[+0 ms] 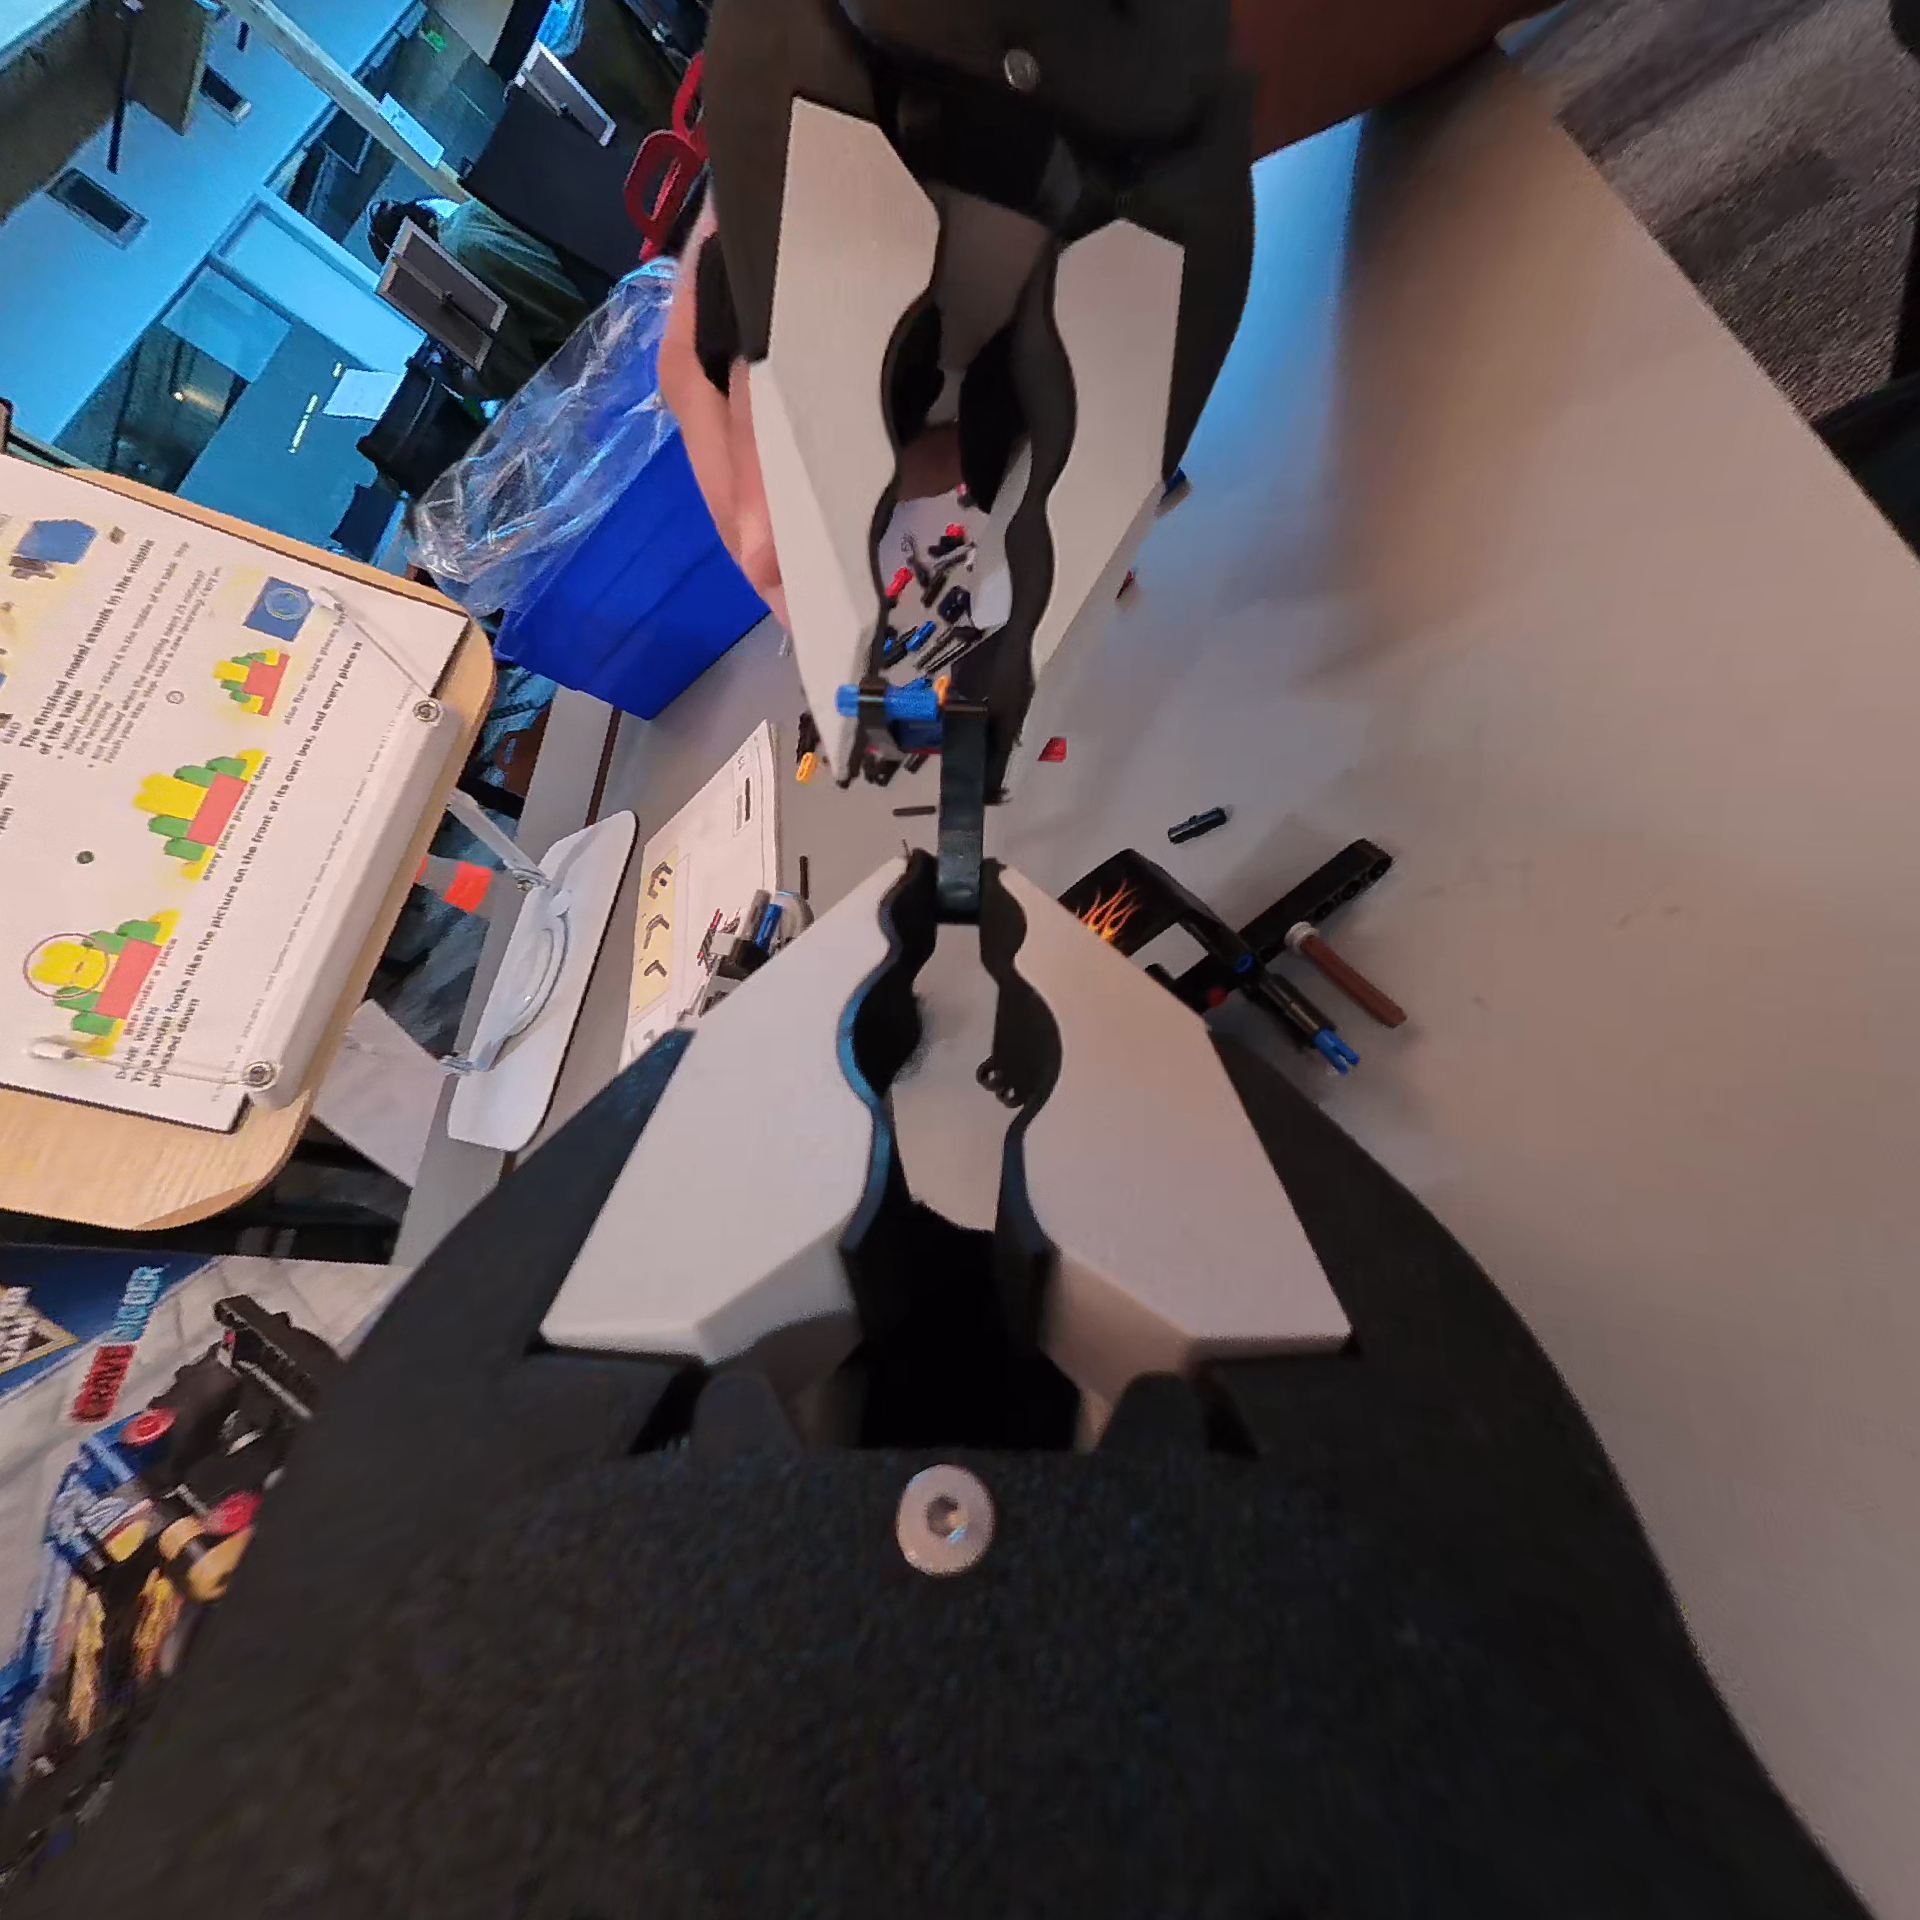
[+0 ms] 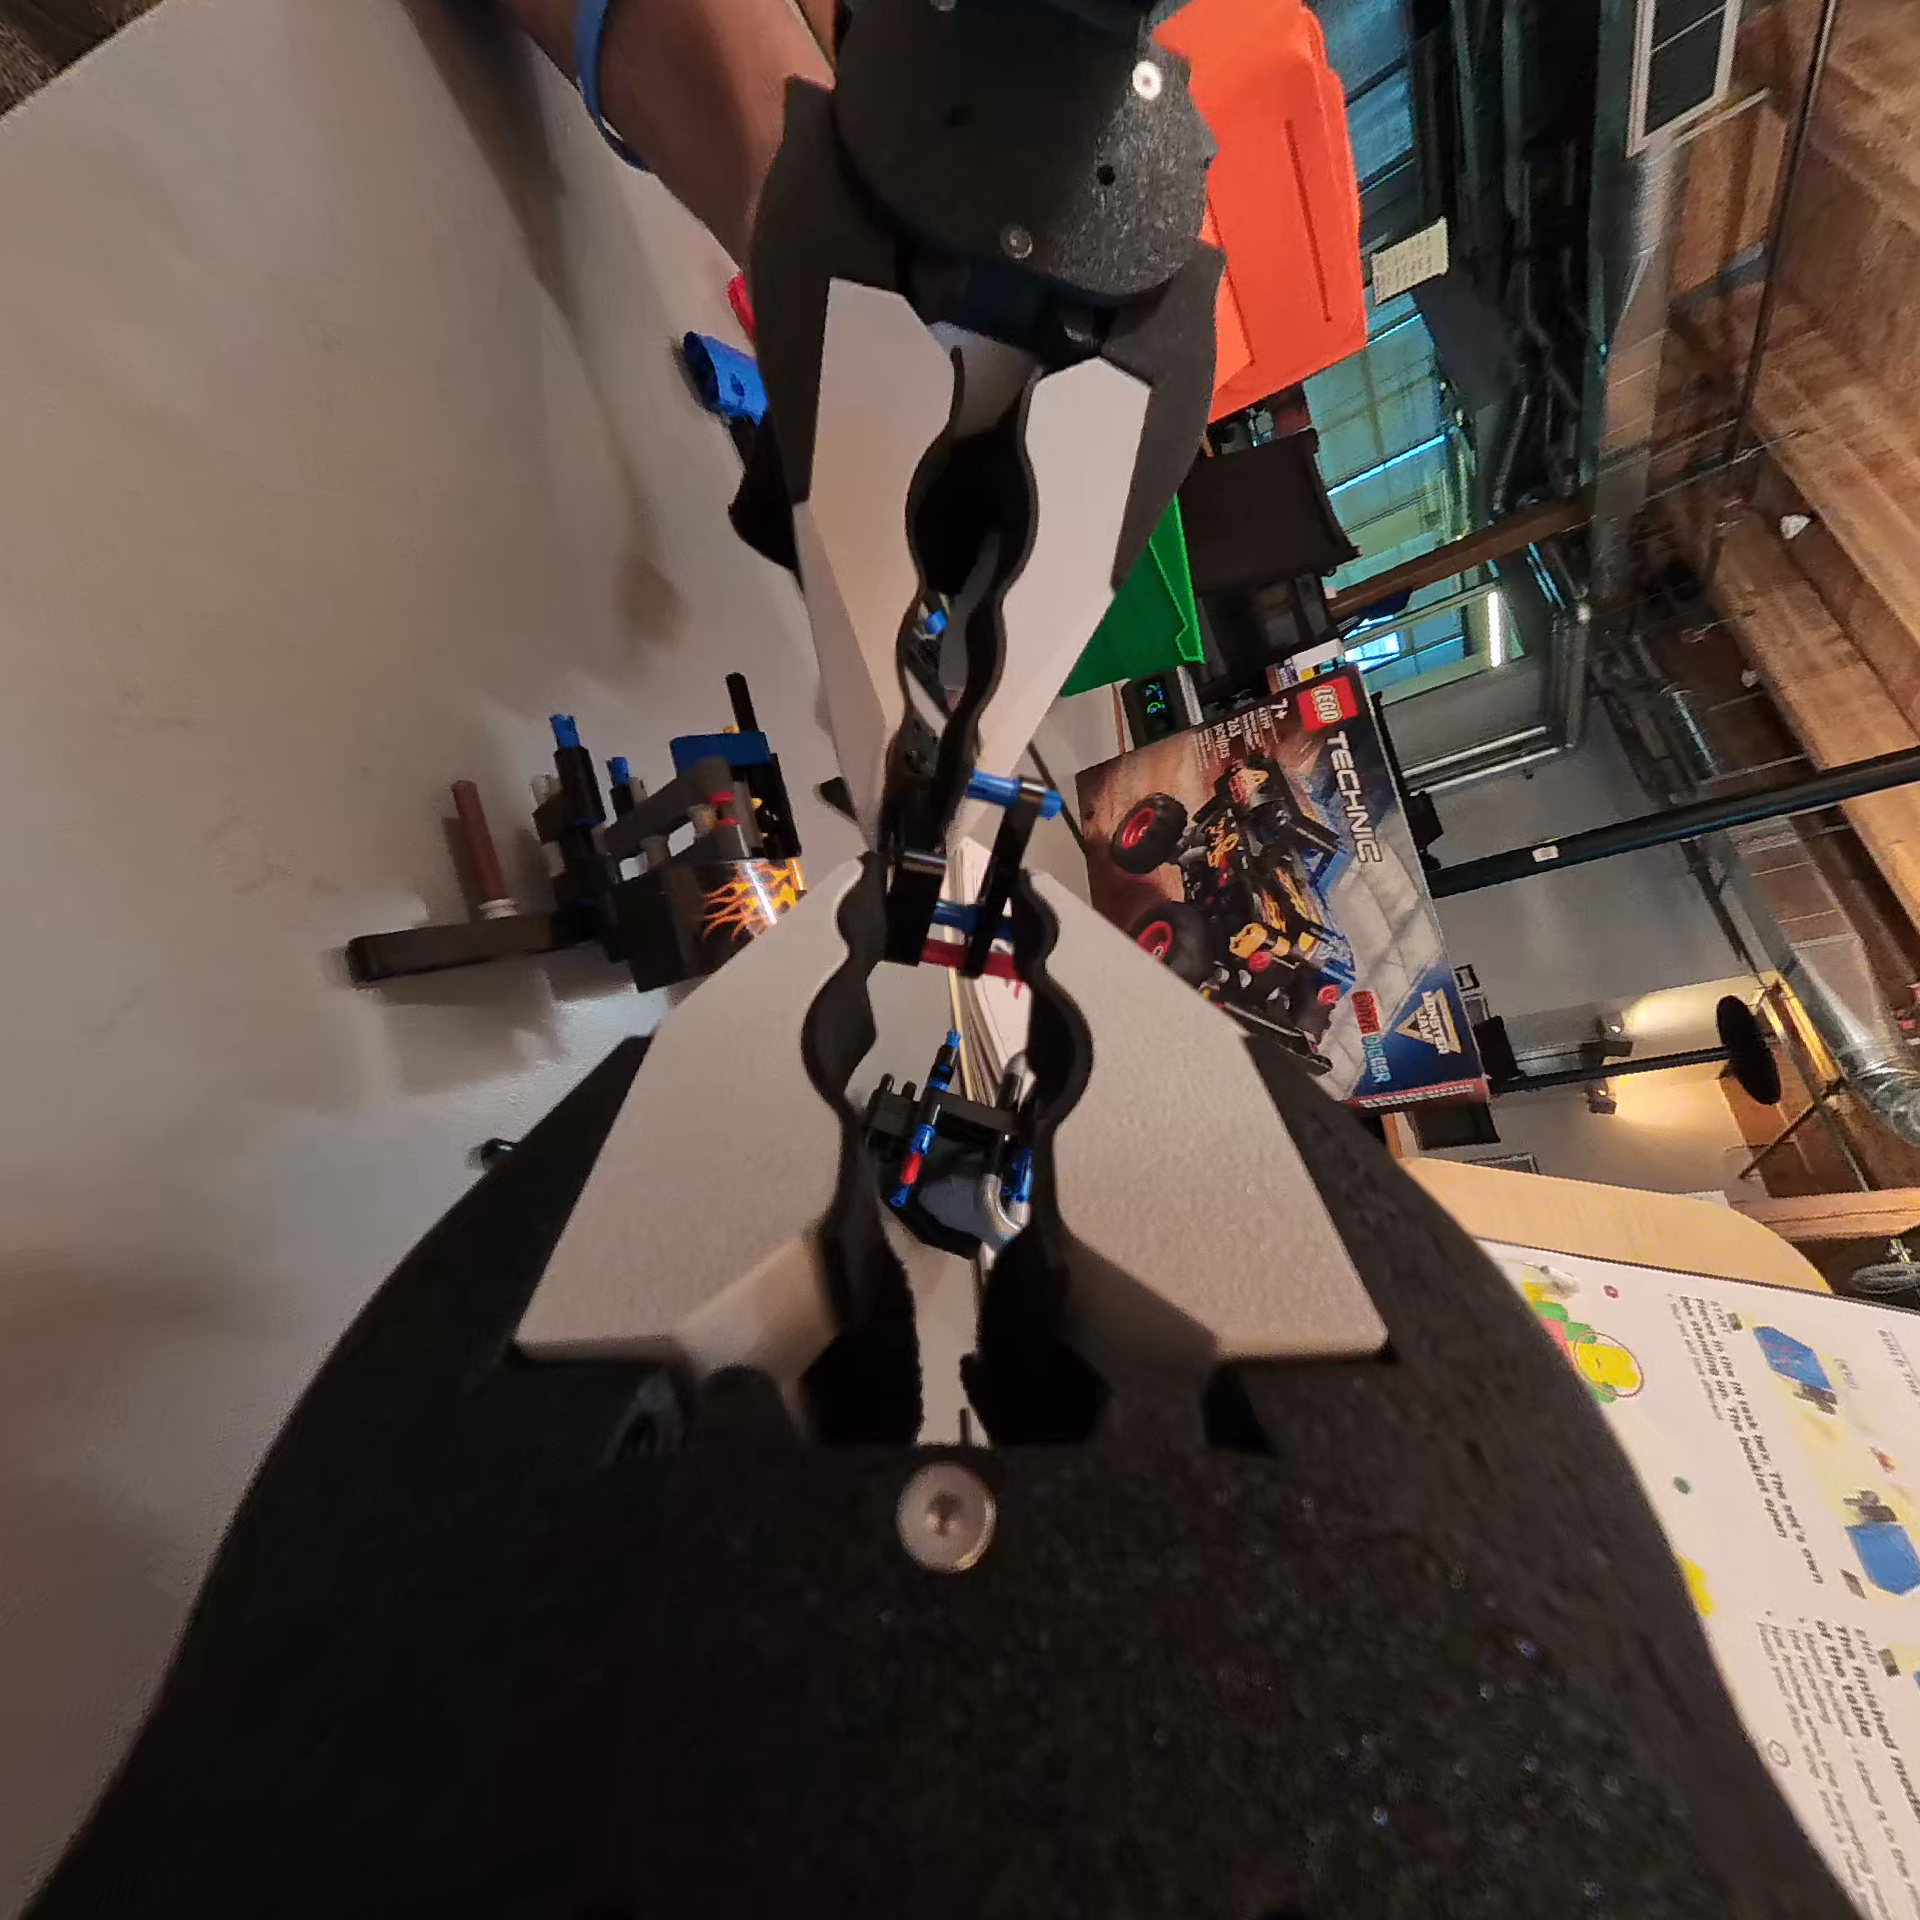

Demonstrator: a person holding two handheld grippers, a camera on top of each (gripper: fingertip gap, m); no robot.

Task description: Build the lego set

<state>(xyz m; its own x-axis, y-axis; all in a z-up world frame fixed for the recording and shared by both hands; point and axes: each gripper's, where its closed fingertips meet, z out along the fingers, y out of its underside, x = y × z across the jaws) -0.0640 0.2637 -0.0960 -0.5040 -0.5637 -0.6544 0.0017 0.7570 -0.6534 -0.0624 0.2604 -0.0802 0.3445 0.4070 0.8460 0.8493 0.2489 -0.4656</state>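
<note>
My left gripper (image 1: 951,899) is shut on the lower end of a short black beam (image 1: 961,821), held above the white table (image 1: 1558,623). My right gripper (image 1: 904,732) comes in from above, tip to tip with it, shut on a small black piece with blue pins (image 1: 902,707) that meets the beam's top. In the right wrist view my right gripper (image 2: 945,920) pinches the black piece with blue and red pins (image 2: 971,914); the left gripper (image 2: 909,821) faces it from above. The partly built black model with a flame sticker (image 1: 1195,925) (image 2: 675,862) lies on the table.
Loose small parts (image 1: 935,603) lie behind the grippers. An open booklet (image 1: 707,862), the set's box (image 1: 125,1455) (image 2: 1278,894) and a picture board (image 1: 187,790) stand to one side. A blue bin (image 1: 623,582) sits past the table edge. Another small sub-assembly (image 2: 945,1132) lies below. My left and right fingertips are right by each other.
</note>
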